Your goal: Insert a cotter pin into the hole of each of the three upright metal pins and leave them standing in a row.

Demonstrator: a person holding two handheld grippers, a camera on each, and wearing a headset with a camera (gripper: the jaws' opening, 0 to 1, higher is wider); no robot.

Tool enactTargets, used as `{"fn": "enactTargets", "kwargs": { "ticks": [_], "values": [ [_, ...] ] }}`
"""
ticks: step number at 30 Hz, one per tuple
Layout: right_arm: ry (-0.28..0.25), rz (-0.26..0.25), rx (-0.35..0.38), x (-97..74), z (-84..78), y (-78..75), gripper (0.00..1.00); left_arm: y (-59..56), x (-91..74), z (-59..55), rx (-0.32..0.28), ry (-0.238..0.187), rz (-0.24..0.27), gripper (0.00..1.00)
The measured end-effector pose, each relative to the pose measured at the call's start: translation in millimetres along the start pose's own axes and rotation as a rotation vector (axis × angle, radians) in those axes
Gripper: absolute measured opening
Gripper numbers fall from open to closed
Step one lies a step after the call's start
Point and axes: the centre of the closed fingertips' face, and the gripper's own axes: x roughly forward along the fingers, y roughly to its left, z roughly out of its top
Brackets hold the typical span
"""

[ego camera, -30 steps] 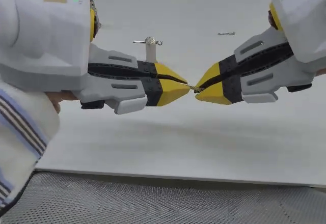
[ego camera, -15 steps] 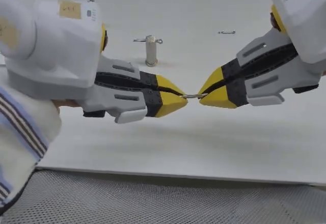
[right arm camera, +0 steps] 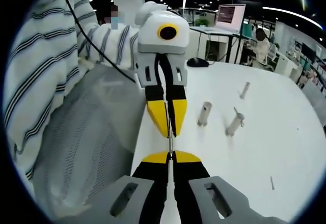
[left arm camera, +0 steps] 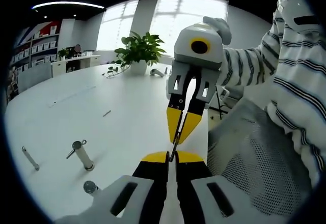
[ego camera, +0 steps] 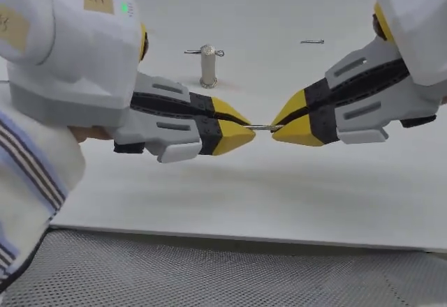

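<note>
Holds a cotter pin (ego camera: 262,128) level above the table (ego camera: 230,195), between two grippers meeting tip to tip at the head view's centre. Reaches in from 9 o'clock with the left gripper (ego camera: 248,129), jaws pressed together on one end of the wire; from 3 o'clock with the right gripper (ego camera: 276,127), jaws likewise clamped on the other end. Leaves a short bare stretch between the yellow tips. Farther off, toward 12 o'clock: an upright metal pin (ego camera: 207,66) with an inserted cotter pin (ego camera: 195,52) through its top. At 1 o'clock, flat on the table: a loose cotter pin (ego camera: 311,42). In the right gripper view, at 1 o'clock: second pin (right arm camera: 205,113), third pin (right arm camera: 244,89).
</note>
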Motion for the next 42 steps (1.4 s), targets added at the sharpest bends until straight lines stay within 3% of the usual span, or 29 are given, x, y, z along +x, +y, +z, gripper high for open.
{"fn": "enactTargets", "kwargs": {
  "ticks": [4, 11, 14, 22, 23, 27, 32, 42],
  "values": [
    [-0.009, -0.011, 0.021, 3.2, 0.6, -3.0, 0.03, 4.4, -1.1, -3.8, 0.02, 0.016, 0.018, 0.1],
    [0.006, -0.043, 0.063, 8.0, -3.4, -10.4, 0.03, 29.8, -12.9, -8.7, 0.042, 0.019, 0.12, 0.26],
    [0.028, -0.088, 0.119, 11.5, -9.2, -16.6, 0.03, 44.4, -21.5, -13.0, 0.061, 0.035, 0.177, 0.36],
    [0.063, -0.167, 0.163, 21.4, -15.7, -29.1, 0.03, 68.7, -43.2, -26.5, 0.05, 0.072, 0.272, 0.47],
    [0.068, -0.177, 0.176, 23.1, -16.5, -30.2, 0.03, 77.7, -49.9, -31.8, 0.041, 0.073, 0.284, 0.47],
    [0.075, -0.201, 0.197, 28.0, -16.2, -33.0, 0.03, 94.9, -62.7, -43.4, 0.018, 0.089, 0.343, 0.45],
    [0.07, -0.242, 0.227, 37.4, -11.4, -40.3, 0.03, 105.1, -68.6, -54.8, 0.032, 0.127, 0.368, 0.41],
    [0.06, -0.27, 0.276, 55.6, 1.9, -46.9, 0.03, 113.8, -56.2, -71.0, 0.017, 0.155, 0.357, 0.34]
  ]
}}
